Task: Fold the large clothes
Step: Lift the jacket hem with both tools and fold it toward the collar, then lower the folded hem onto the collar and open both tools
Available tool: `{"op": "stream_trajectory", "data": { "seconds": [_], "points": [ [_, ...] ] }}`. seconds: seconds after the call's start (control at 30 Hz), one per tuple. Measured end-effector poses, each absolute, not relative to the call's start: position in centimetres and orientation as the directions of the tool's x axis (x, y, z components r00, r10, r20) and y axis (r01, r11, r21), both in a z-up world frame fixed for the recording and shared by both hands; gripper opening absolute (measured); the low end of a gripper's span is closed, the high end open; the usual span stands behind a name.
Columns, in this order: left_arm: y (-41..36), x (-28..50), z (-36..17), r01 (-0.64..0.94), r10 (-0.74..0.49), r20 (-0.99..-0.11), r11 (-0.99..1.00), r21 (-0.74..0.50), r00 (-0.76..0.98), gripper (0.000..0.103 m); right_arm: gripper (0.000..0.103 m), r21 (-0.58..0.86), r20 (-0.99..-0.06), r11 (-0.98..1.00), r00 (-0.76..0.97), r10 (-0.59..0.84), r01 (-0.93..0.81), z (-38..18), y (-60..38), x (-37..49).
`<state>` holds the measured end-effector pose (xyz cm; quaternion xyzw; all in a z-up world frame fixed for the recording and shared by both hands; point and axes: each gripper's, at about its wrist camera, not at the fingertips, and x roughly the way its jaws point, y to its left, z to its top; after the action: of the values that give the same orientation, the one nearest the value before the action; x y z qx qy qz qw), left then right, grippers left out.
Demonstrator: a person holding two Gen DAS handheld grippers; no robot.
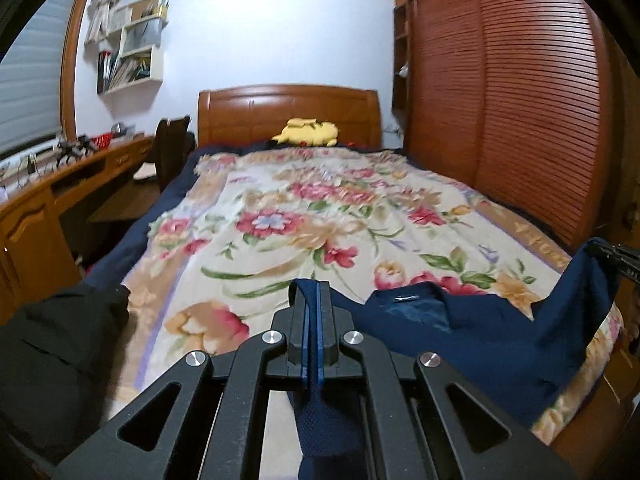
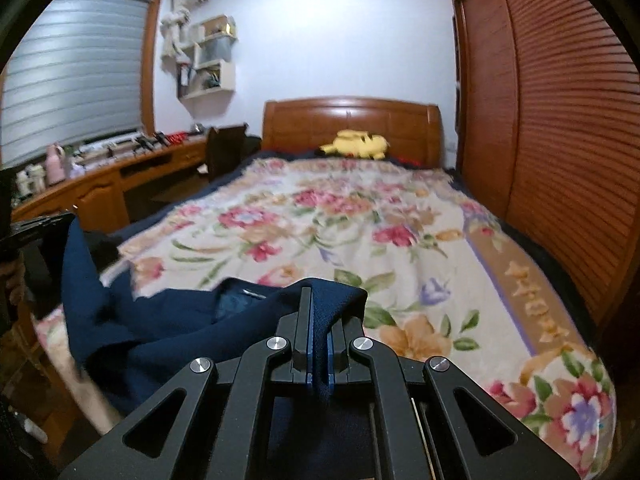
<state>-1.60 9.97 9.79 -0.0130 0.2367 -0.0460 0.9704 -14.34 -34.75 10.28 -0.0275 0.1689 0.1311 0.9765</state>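
The left gripper [image 1: 311,292] was clamped on a fold of the navy-blue, finely textured knit garment [image 1: 460,344], and the right gripper [image 2: 318,300] pinched another fold of it; the cloth sagged between them over the near end of the flowered, fuzzy cream blanket [image 2: 360,232]. Only the left view showed a crumpled black garment [image 1: 60,344]; only the right showed the grey slatted window blind [image 2: 76,72].

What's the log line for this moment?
left gripper: shut on garment | right gripper: shut on garment | garment: foot of bed, unfolded
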Motion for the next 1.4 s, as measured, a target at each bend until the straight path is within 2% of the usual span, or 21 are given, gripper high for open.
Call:
{"op": "stream_trajectory", "data": {
  "seconds": [0.1,0.47,0.7,0.8,0.87,0.9,0.97,1.07,1.23,1.4],
  "points": [
    [9.8,0.6,9.2,0.069,-0.084,-0.467,0.996,-0.049,0.880,0.003,0.004,-0.028,-0.365,0.967,0.904,0.225,-0.252,10.9,-33.5,-11.0],
    [8.8,9.2,8.0,0.039,-0.052,-0.469,0.999,-0.038,0.882,0.003,0.004,-0.001,-0.360,0.987,0.921,0.148,-0.160,12.1,-31.6,-1.3],
    [8.0,12.1,4.2,0.044,-0.049,-0.536,0.999,-0.023,0.843,0.003,0.004,-0.039,-0.480,0.993,0.874,0.076,-0.107,7.5,-29.0,4.7],
    [7.5,11.4,2.9,0.064,-0.063,-0.559,0.998,-0.019,0.827,0.019,0.004,-0.057,-0.528,0.991,0.846,0.075,-0.124,6.8,-27.9,6.7],
    [7.1,10.7,2.7,0.093,-0.090,-0.562,0.995,-0.024,0.822,0.046,0.016,-0.066,-0.541,0.990,0.838,0.067,-0.121,6.9,-27.6,6.6],
    [6.8,10.1,2.6,0.108,-0.107,-0.560,0.994,-0.032,0.821,0.052,0.020,-0.070,-0.545,0.989,0.836,0.069,-0.127,7.1,-27.5,6.4],
    [6.6,9.0,2.6,0.123,-0.125,-0.557,0.992,-0.041,0.821,0.078,0.046,-0.073,-0.550,0.986,0.831,0.086,-0.150,7.4,-27.3,5.8],
    [5.8,6.8,2.3,0.154,-0.160,-0.552,0.986,-0.059,0.818,0.081,0.065,-0.102,-0.557,0.979,0.825,0.093,-0.179,7.7,-27.2,4.3],
    [4.6,3.3,1.7,0.180,-0.193,-0.549,0.981,-0.079,0.813,0.081,0.076,-0.150,-0.544,0.970,0.835,0.082,-0.193,7.1,-27.8,2.6],
    [3.8,0.4,0.5,0.203,-0.217,-0.546,0.975,-0.088,0.809,0.081,0.077,-0.126,-0.539,0.960,0.830,0.145,-0.250,6.4,-28.1,-0.2]
  ]
}}
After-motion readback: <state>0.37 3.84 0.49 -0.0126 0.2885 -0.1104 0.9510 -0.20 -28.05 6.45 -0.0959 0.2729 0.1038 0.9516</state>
